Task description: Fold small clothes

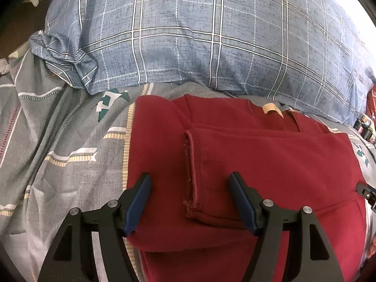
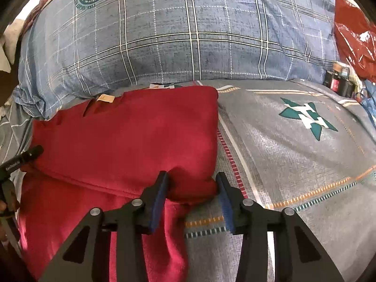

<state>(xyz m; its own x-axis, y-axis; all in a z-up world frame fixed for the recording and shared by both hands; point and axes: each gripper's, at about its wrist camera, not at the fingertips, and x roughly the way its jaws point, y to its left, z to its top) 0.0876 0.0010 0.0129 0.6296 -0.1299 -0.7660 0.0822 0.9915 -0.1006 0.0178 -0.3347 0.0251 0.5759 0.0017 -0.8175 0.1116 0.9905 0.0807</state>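
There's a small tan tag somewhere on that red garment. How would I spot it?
Start at the big blue plaid pillow across the back of the bed. Just below it lies the folded red garment on the grey bedsheet. At its far edge, by the neckline, sits the tan label, the only pale patch on the red cloth.
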